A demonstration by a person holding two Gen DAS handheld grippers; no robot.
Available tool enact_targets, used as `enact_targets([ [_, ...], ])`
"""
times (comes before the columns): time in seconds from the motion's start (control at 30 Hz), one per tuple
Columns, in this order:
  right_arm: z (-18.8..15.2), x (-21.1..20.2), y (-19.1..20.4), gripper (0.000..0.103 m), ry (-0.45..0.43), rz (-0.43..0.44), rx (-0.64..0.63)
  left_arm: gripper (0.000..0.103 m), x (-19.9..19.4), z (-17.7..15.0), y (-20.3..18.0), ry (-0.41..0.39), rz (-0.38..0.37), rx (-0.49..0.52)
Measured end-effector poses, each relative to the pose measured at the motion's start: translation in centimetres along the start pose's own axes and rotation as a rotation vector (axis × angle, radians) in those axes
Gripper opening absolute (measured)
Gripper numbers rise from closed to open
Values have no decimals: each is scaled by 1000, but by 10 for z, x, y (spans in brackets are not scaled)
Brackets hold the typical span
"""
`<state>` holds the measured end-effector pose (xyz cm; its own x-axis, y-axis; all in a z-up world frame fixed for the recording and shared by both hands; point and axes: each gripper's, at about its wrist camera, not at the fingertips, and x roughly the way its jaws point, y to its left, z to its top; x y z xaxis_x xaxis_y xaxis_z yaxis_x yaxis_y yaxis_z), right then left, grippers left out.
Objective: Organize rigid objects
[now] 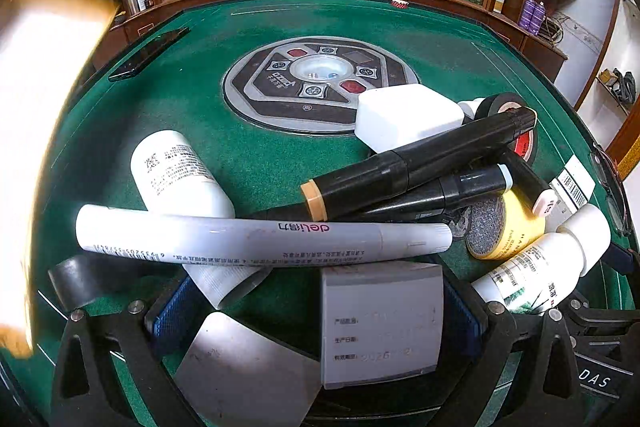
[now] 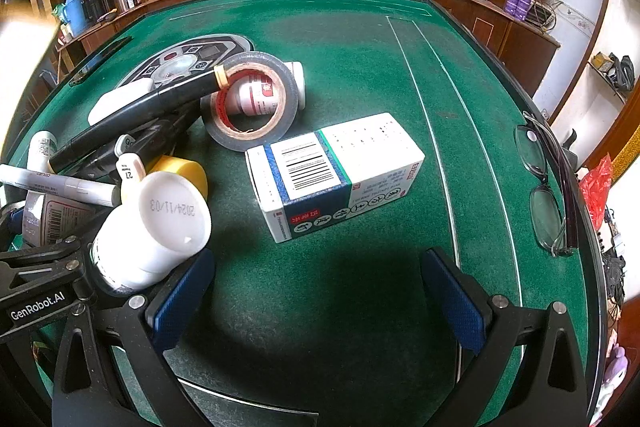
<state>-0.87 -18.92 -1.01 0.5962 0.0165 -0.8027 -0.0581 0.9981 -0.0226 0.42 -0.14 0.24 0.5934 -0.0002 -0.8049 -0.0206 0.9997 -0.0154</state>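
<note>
A heap of rigid objects lies on the green felt table [image 2: 360, 59]. In the left wrist view I see a white marker [image 1: 260, 239], black markers [image 1: 420, 155], a white bottle [image 1: 176, 175], a white square bottle [image 1: 404, 115], a yellow roll [image 1: 508, 227] and a labelled bottle [image 1: 548, 267]. My left gripper [image 1: 316, 307] is open. A grey box [image 1: 380, 323] lies against its right pad [image 1: 460, 315], beside a metal scraper blade [image 1: 240, 367]. My right gripper [image 2: 320, 295] is open over bare felt. A medicine box [image 2: 336, 171] lies ahead of it, and a white-capped bottle [image 2: 152, 227] sits just outside its left finger.
A grey tape roll [image 2: 252, 103] leans over a small bottle [image 2: 260, 95]. Glasses [image 2: 548, 187] lie near the right rim. A phone [image 1: 148, 55] rests at the far left, and the round control panel [image 1: 316, 83] sits mid-table. A bright blurred shape fills the left edge.
</note>
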Motion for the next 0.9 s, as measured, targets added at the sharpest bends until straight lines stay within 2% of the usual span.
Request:
enact_targets([
  [0.9, 0, 0, 0, 103, 0, 0, 0, 103, -1, -2, -1, -1, 0, 0],
])
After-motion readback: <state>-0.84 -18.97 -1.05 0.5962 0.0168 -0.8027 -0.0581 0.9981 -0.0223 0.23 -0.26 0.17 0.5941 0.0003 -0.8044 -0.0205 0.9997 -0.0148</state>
